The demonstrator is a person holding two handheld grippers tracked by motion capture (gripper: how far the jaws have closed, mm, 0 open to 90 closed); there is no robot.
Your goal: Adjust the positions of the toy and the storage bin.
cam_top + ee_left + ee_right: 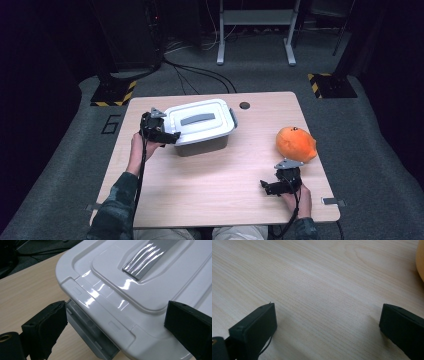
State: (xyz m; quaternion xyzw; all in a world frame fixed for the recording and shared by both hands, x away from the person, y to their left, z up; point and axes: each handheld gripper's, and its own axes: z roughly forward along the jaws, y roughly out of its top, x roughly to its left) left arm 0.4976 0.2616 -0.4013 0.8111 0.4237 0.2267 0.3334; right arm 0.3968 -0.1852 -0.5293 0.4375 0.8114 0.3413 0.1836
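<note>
Left gripper view: the left gripper (116,325) is held wide open around the side latch (92,330) of the lidded box (200,125) at the table's (215,200) far left. If closed askew, the glossy lid could be missed. The right gripper (274,188) rests wide, empty.

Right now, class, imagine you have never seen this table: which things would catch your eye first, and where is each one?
The bright orange plush toy near the table's right edge stands out most. Next comes the white lidded storage box at the back left of the table, with the left gripper open at its near-left end by the latch. The right gripper hangs open over bare wood just in front of the toy.
</note>
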